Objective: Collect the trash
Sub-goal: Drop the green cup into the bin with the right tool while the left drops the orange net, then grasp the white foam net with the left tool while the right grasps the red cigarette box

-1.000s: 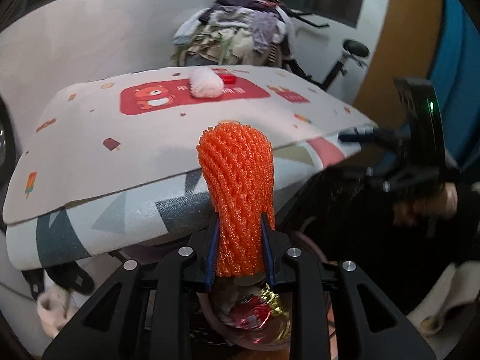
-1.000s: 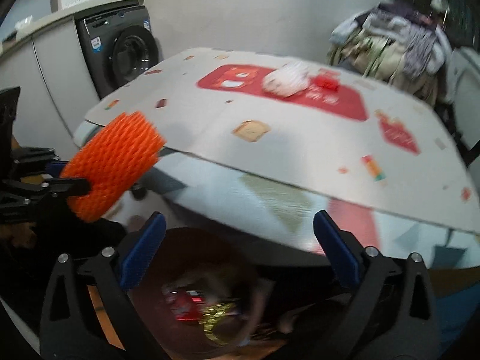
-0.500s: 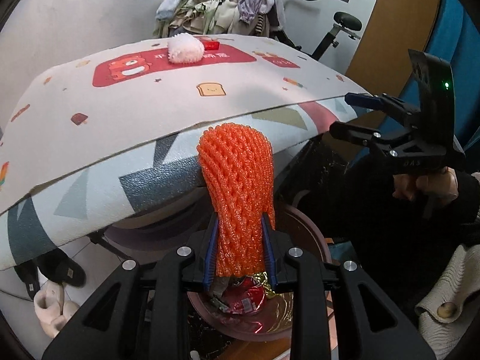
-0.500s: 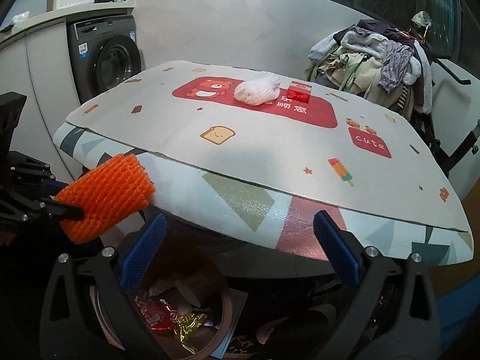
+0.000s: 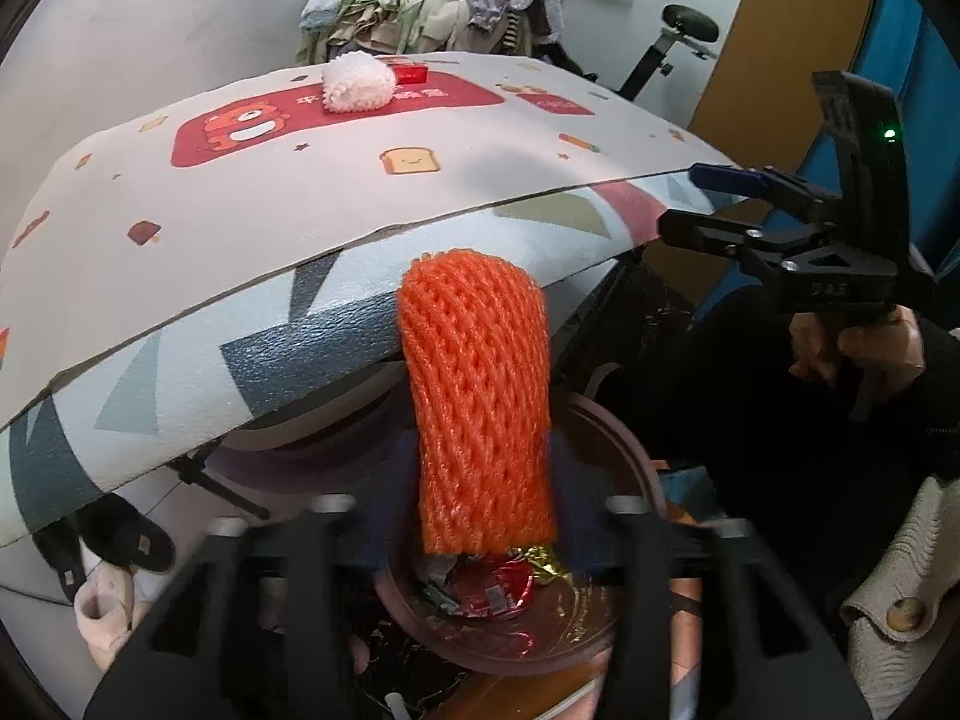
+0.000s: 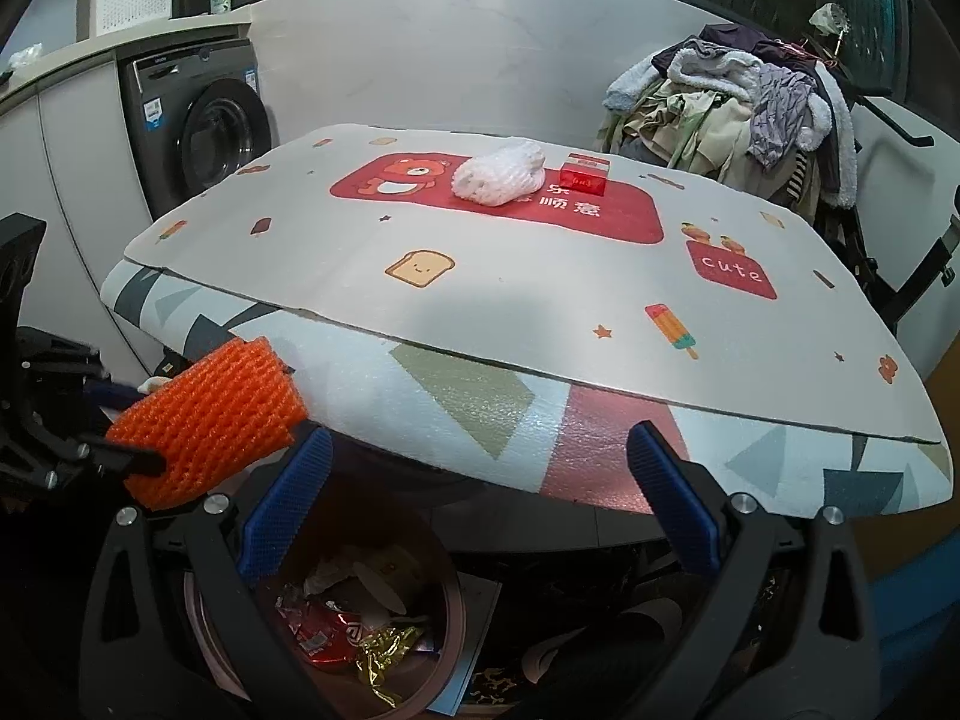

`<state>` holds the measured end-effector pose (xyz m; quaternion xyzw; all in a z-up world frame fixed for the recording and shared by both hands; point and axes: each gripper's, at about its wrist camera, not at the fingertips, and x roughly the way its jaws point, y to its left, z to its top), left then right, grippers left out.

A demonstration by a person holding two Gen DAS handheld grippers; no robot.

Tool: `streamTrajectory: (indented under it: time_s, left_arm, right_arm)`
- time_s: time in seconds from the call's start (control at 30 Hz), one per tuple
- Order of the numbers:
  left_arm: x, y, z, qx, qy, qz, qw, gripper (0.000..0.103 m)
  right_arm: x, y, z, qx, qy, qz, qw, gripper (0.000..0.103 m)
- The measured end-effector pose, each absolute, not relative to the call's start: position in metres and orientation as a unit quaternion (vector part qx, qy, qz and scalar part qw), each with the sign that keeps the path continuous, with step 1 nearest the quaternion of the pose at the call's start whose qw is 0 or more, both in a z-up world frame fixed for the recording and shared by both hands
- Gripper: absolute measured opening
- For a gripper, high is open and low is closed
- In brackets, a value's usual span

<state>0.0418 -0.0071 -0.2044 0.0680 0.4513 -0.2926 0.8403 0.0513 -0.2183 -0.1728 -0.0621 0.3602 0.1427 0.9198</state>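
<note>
An orange foam net sleeve [image 5: 480,396] hangs between the fingers of my left gripper [image 5: 480,516], directly above a round brown trash bin [image 5: 636,462] holding wrappers. The left fingers are motion-blurred and stand wide apart on either side of the sleeve. The sleeve also shows in the right wrist view [image 6: 210,420]. My right gripper [image 6: 480,510] is open and empty, beside the table edge above the bin [image 6: 456,606]. A white foam net [image 6: 498,174] and a red box [image 6: 585,174] lie on the table's far side.
The table [image 6: 540,312] with a cartoon-print mat overhangs the bin. A washing machine [image 6: 198,132] stands at the left, a clothes pile [image 6: 738,108] behind the table. Slippers [image 5: 114,540] lie on the floor under the table.
My left gripper's fingers have spread apart from the orange sleeve, which they clamped before. Both grippers have dropped lower toward the bin. The right gripper stays open.
</note>
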Motion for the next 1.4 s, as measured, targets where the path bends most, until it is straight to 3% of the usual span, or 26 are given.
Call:
streamTrajectory:
  time_s: [0.13,0.43,1.03,1.4]
  left_arm:
    - [0.045,-0.001,-0.203,0.059,0.447,-0.270,0.851,0.075]
    - [0.055,0.029,-0.196,0.007,0.436,-0.204,0.877,0.084]
    - [0.062,0.056,-0.186,-0.044,0.427,-0.164,0.888,0.084]
    - [0.120,0.056,-0.140,-0.051,0.397,-0.154,0.903,0.085]
  right_arm:
    - [0.052,-0.217,-0.173,-0.065,0.362,0.143,0.919,0.097]
    - [0.053,-0.216,-0.174,-0.066,0.364,0.143,0.918,0.097]
    - [0.059,-0.221,-0.168,-0.058,0.368,0.145,0.916,0.097]
    - [0.101,-0.228,-0.140,-0.049,0.366,0.105,0.923,0.097]
